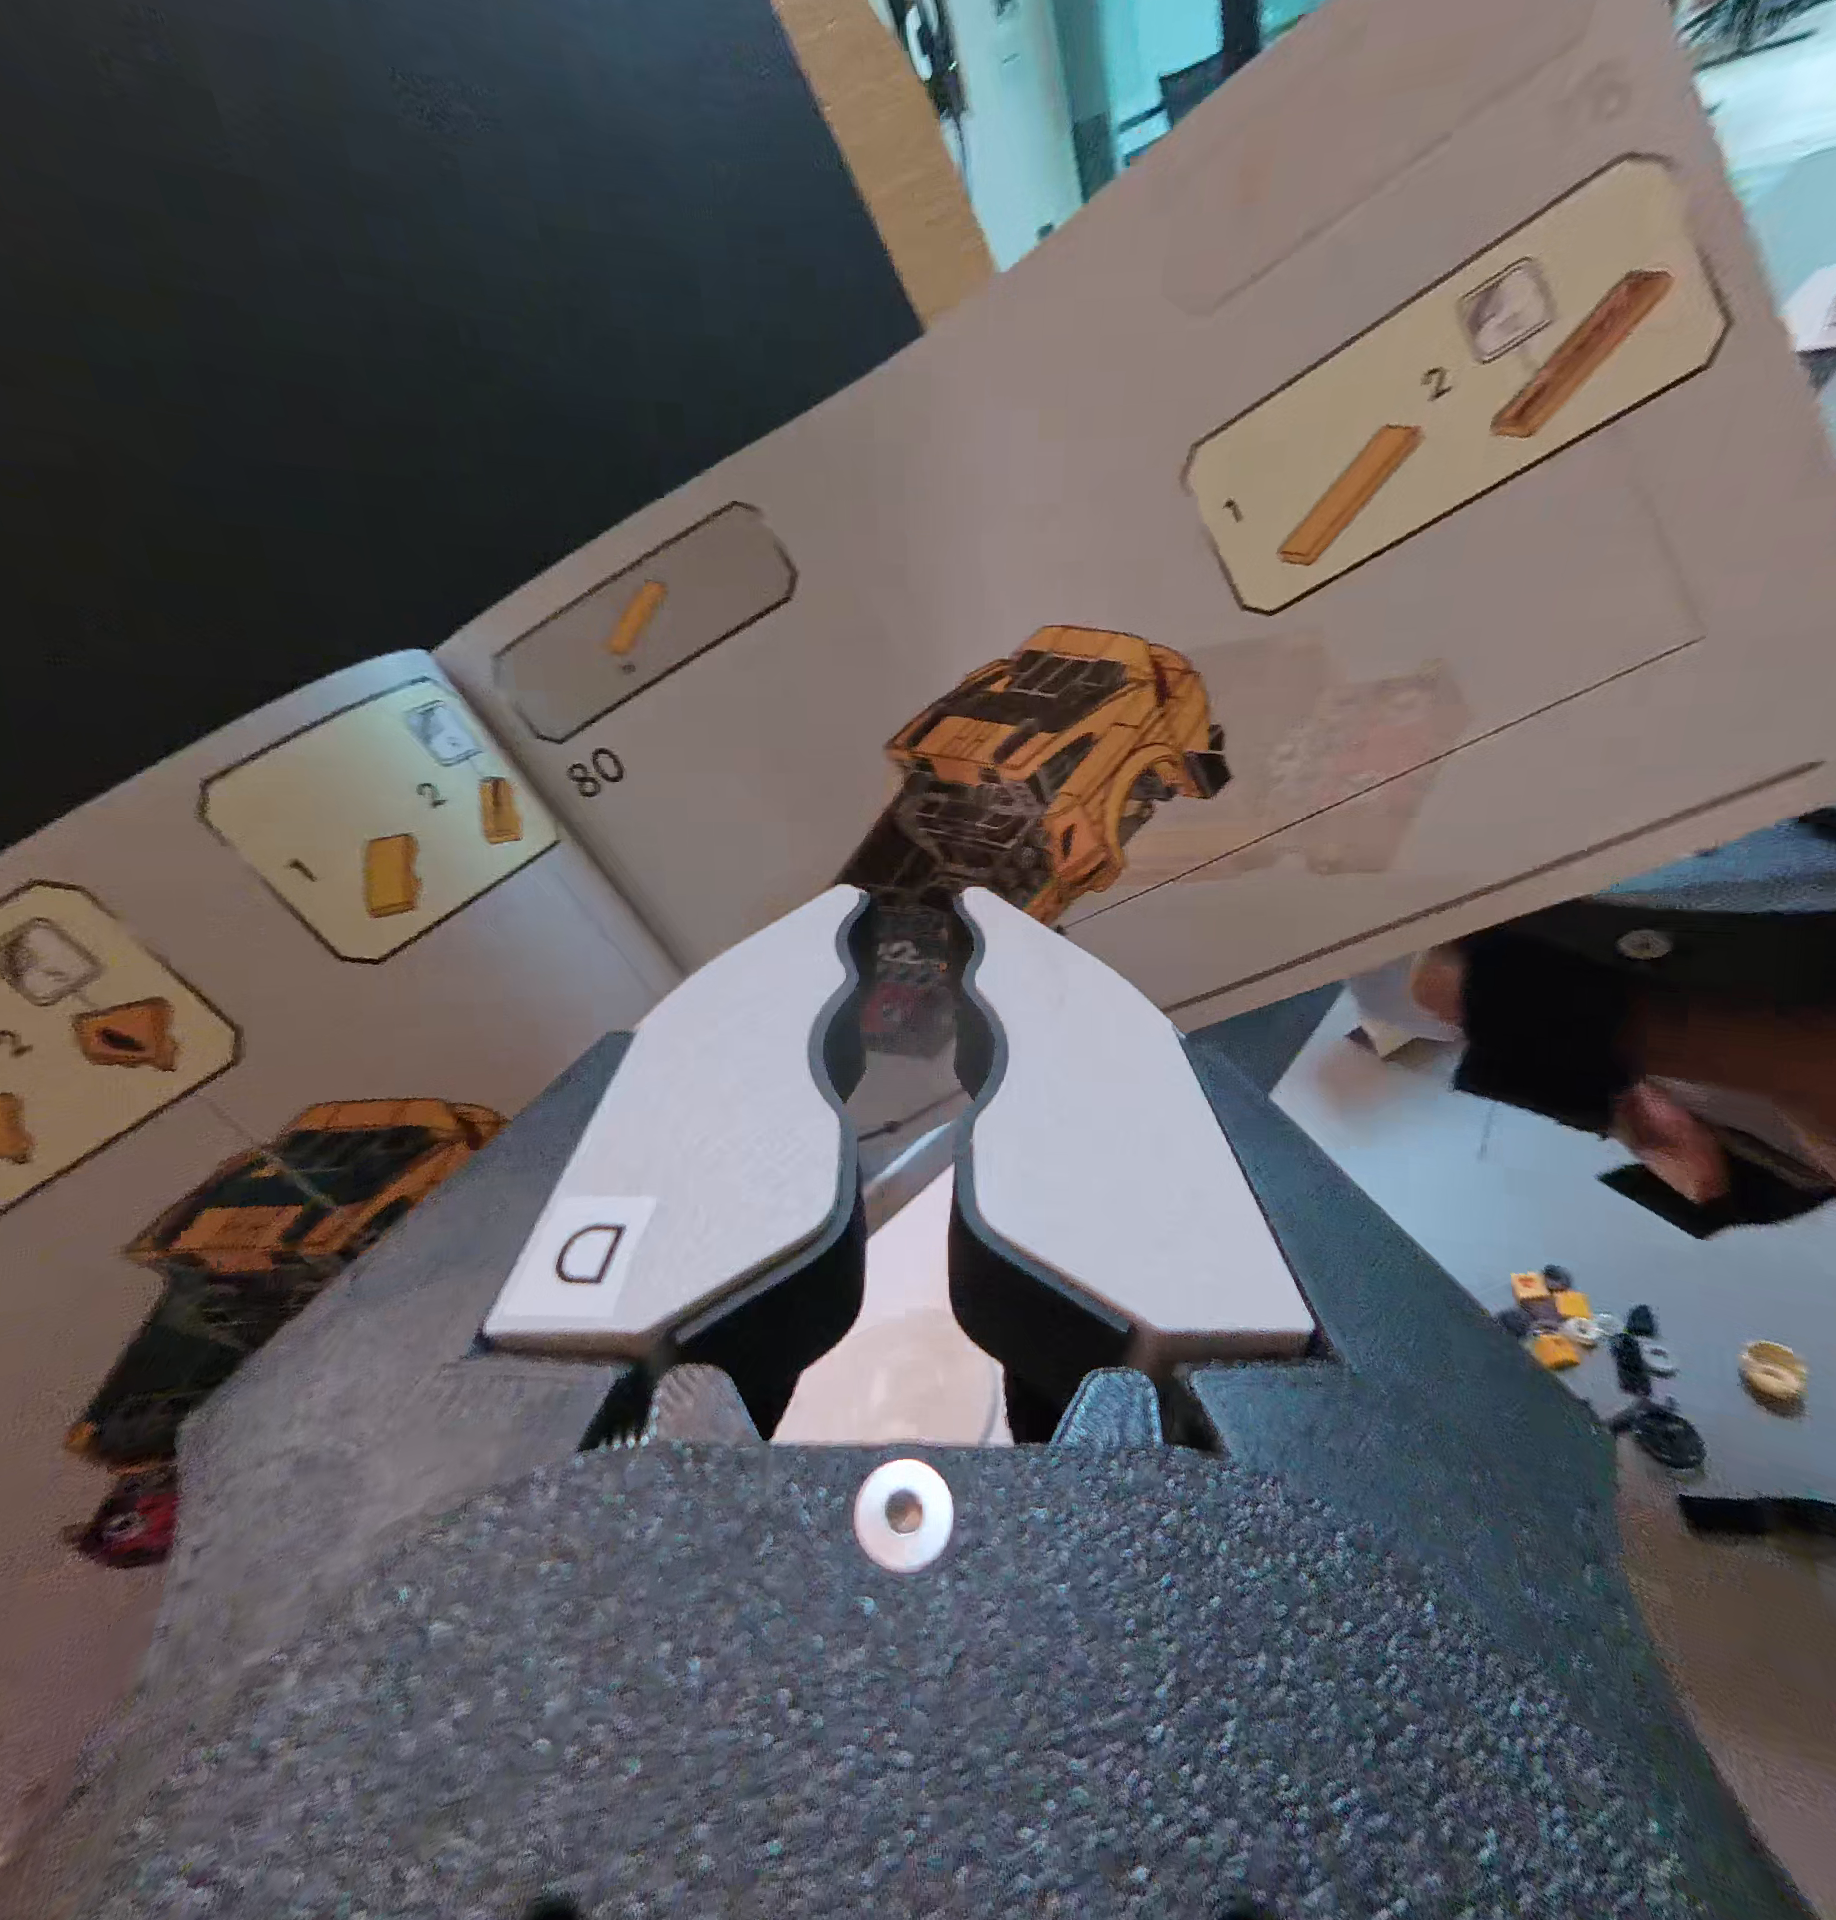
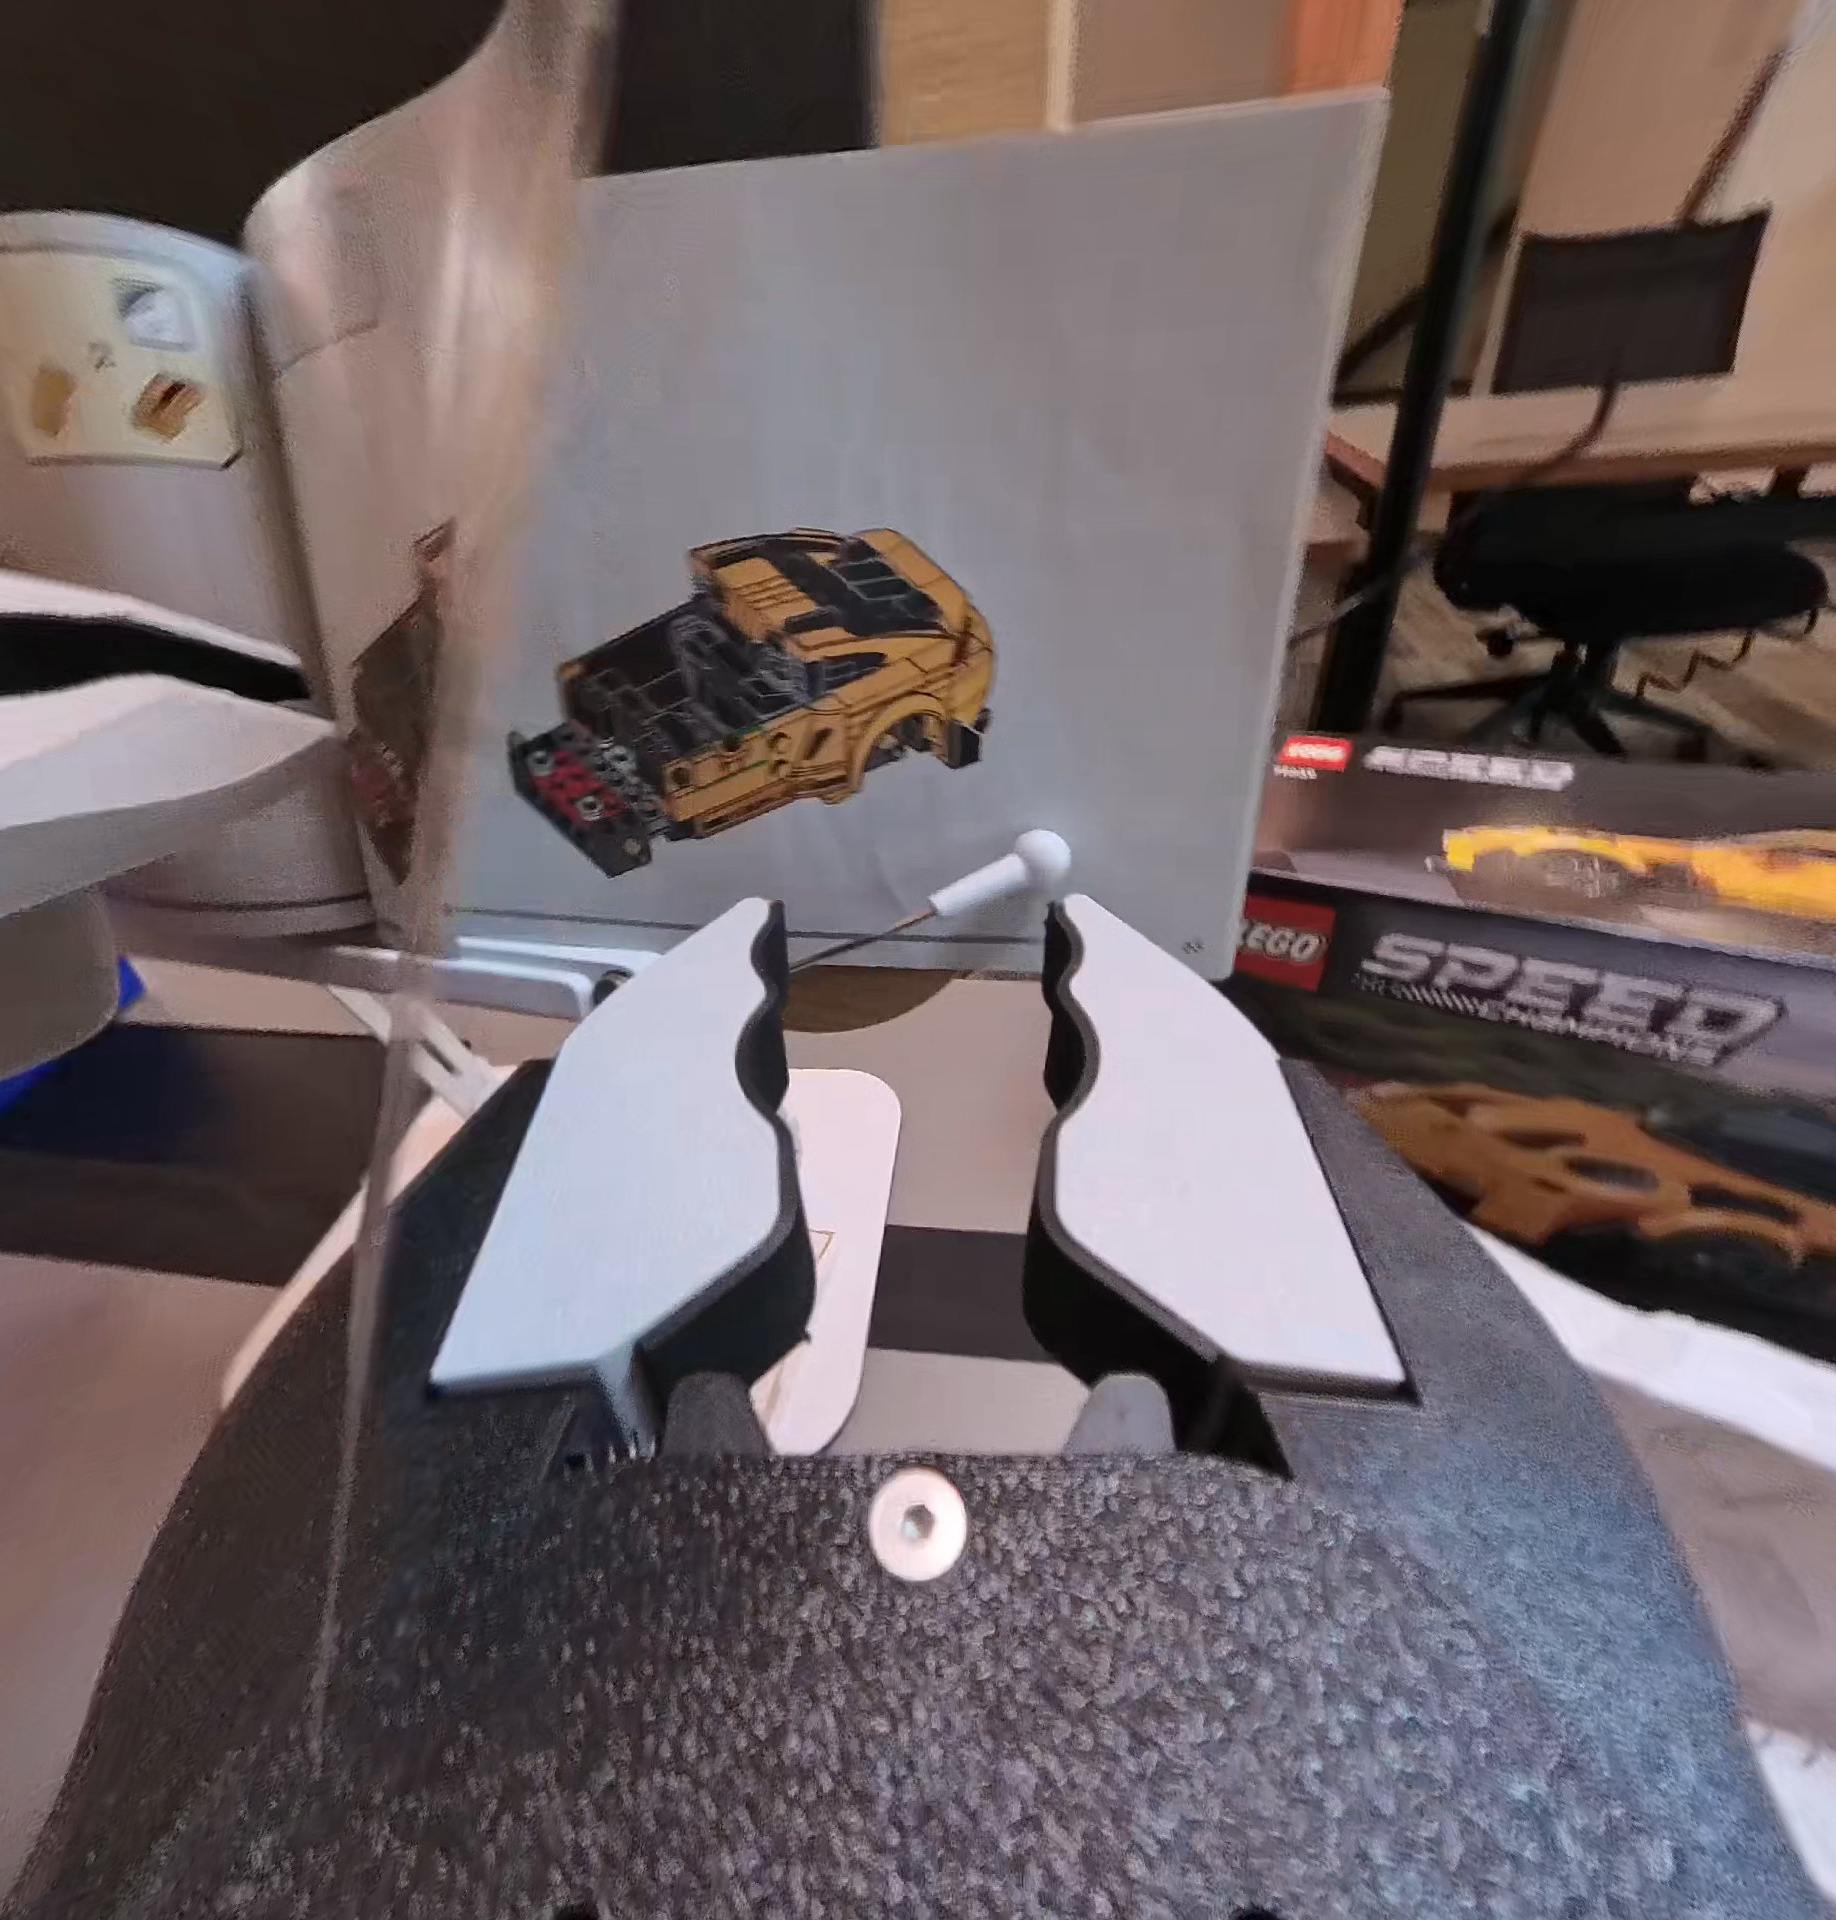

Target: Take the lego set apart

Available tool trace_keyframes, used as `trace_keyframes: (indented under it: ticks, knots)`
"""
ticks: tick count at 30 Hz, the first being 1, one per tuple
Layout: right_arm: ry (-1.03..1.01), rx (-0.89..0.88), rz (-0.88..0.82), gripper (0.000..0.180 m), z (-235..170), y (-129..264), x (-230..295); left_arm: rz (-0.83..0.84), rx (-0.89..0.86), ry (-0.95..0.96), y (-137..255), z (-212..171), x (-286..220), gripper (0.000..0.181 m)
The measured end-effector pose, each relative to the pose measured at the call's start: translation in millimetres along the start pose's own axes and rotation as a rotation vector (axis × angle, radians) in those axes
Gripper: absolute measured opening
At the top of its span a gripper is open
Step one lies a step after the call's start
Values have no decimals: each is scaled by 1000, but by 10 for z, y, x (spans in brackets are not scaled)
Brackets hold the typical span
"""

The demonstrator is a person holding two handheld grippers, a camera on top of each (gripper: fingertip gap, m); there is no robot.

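Observation:
An open instruction booklet (image 1: 997, 499) with printed pictures of a yellow car fills the left wrist view; its right page is lifted and blurred. My left gripper (image 1: 911, 920) points at that page, its jaws a narrow gap apart with nothing seen between them. Several small loose black, yellow and white Lego pieces (image 1: 1579, 1340) lie on the white table at the right. My right gripper (image 2: 914, 925) is wide open and empty, facing an upright booklet page (image 2: 893, 416). A blurred page (image 2: 426, 623) stands edge-on at its left. The built model itself is not in view.
A gloved hand holding the other gripper (image 1: 1641, 1039) is at the right of the left wrist view. A white ball-tipped pin (image 2: 1002, 878) of the book stand sits below the page. The Lego box (image 2: 1568, 997) lies at the right. A black office chair (image 2: 1620, 592) stands behind.

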State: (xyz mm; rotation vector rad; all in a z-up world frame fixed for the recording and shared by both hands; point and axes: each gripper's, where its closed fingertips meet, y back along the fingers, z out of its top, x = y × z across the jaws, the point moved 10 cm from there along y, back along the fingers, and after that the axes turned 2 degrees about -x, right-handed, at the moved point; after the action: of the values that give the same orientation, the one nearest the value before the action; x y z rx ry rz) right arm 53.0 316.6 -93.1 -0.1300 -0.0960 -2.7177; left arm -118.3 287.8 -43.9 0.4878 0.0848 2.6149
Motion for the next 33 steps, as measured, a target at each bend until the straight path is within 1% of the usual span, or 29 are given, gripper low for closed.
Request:
trace_keyframes:
  ticks: [1,3,4,5,7,9,11,14,15,17,18,20,25,28,30,33]
  knots:
    - [-60,1,-3,45,-17,9,-20,18,11,-13,-7,3,19,12]
    - [-177,9,52,43,-62,2,9,55,38,-45,-28,-1,47,11]
    - [-199,10,66,41,-73,-15,46,65,55,-59,-45,-6,53,10]
    - [-204,11,68,36,-71,-38,80,75,74,-72,-64,-13,53,10]
    - [-213,11,51,12,-62,-91,99,86,119,-96,-100,-29,39,3]
    - [-288,-8,78,8,-94,-121,66,89,172,-105,-146,-54,27,0]
    - [-476,-48,155,5,-179,-115,14,103,206,-114,-193,-70,28,0]
    - [-838,-112,261,3,-420,-120,-53,132,228,-136,-251,-68,18,0]
    - [-950,-102,282,4,-527,-140,-64,141,235,-146,-267,-65,6,0]
    - [-1112,-150,352,4,-689,-169,-64,164,246,-173,-290,-62,-20,0]
    - [-1128,-152,356,5,-735,-172,-46,175,252,-183,-298,-61,-29,0]
    - [-1128,-223,363,3,-727,-151,-22,188,260,-189,-309,-57,-39,0]
    - [-1160,-286,374,2,-738,-116,12,202,281,-168,-343,-39,-43,0]
    - [-1118,-321,358,1,-736,-82,41,212,292,-175,-349,-33,-54,0]
    - [-1040,-335,333,1,-697,-46,61,213,299,-176,-352,-27,-57,0]
    - [-761,-333,271,1,-567,22,91,210,297,-168,-347,-28,-54,0]
